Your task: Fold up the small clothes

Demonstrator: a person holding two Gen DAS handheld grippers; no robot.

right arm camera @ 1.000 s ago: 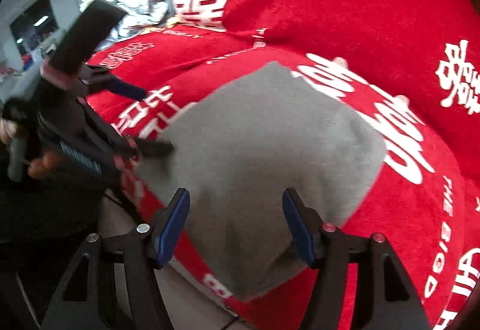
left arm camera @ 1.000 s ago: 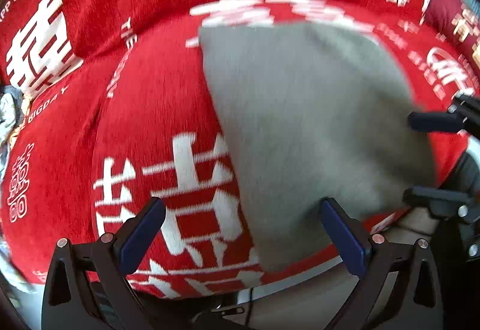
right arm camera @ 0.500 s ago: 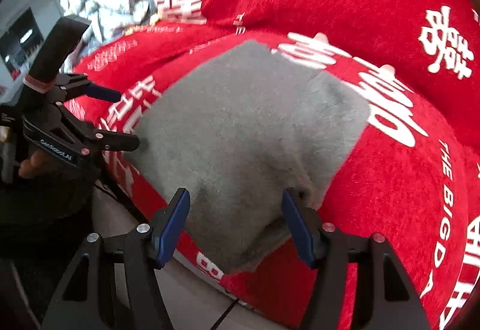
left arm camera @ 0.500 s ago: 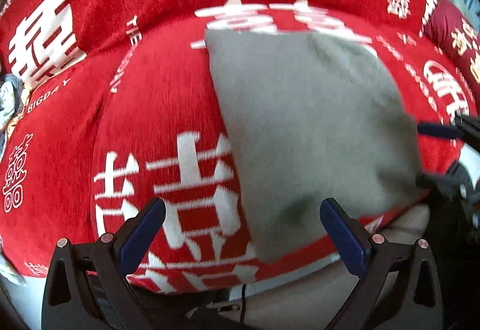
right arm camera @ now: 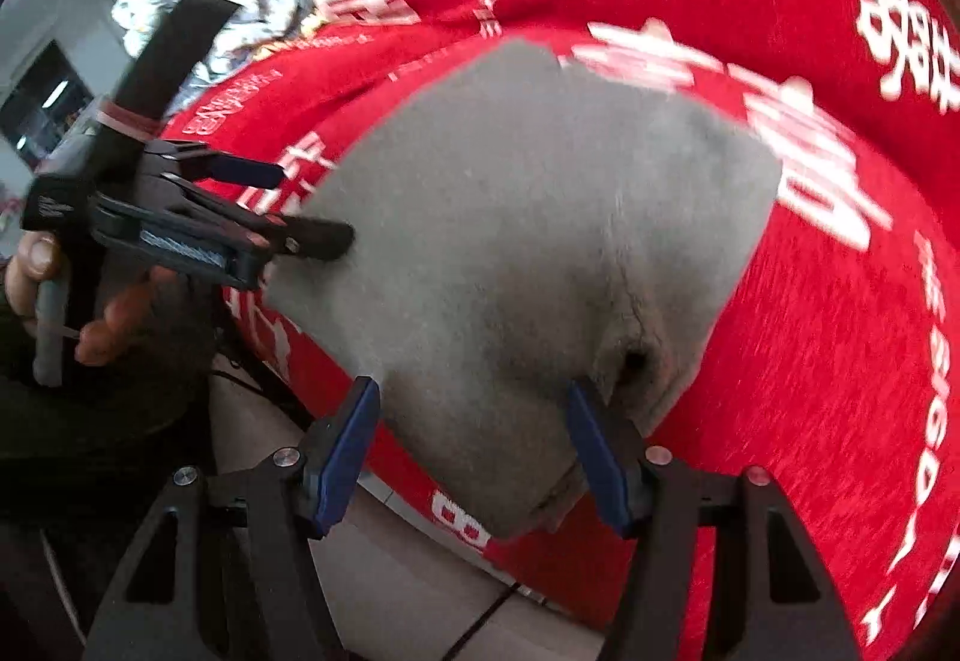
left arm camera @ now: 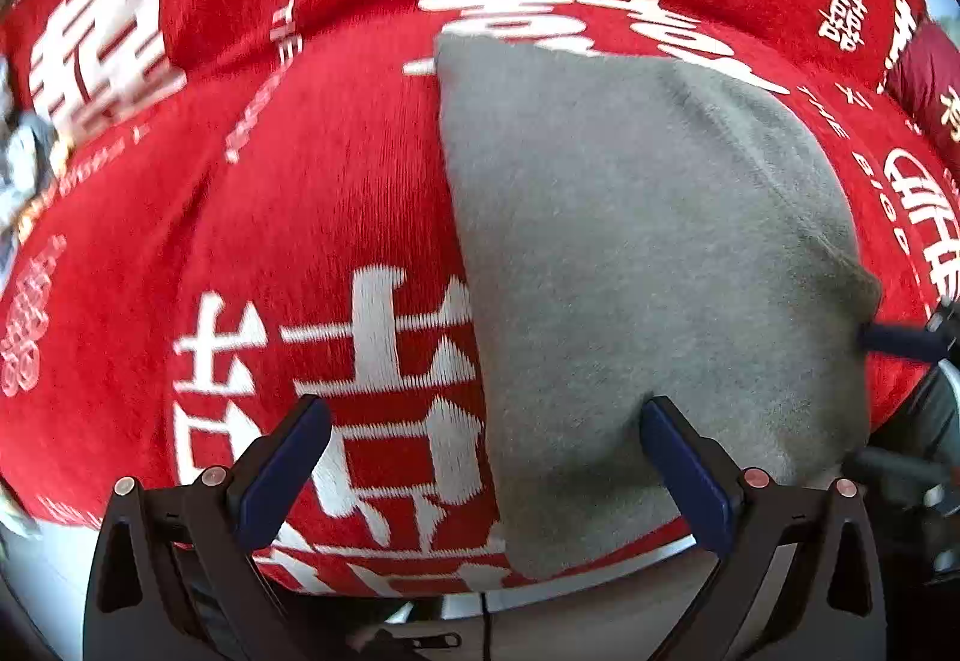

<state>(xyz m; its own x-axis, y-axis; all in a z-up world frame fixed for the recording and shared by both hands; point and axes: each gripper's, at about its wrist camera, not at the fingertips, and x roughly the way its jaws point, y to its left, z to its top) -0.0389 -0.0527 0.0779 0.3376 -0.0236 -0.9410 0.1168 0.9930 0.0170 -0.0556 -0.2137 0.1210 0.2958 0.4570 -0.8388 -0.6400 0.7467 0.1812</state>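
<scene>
- The grey garment [left arm camera: 630,265] is lying folded on the red blanket [left arm camera: 312,217], its near corner drooping over the front edge at six o'clock.
- Left gripper [left arm camera: 480,466] is gaping wide, gripping nothing, straddling that hem.
- Right gripper [right arm camera: 474,448] is spread open too.
- Risk, I'd say: closing on one layer is likely dragging the fold apart, or tugging it off the edge.

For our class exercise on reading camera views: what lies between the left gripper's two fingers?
In the left wrist view, the open left gripper frames the near left edge of the grey folded garment and red sofa cover with white characters.
</scene>
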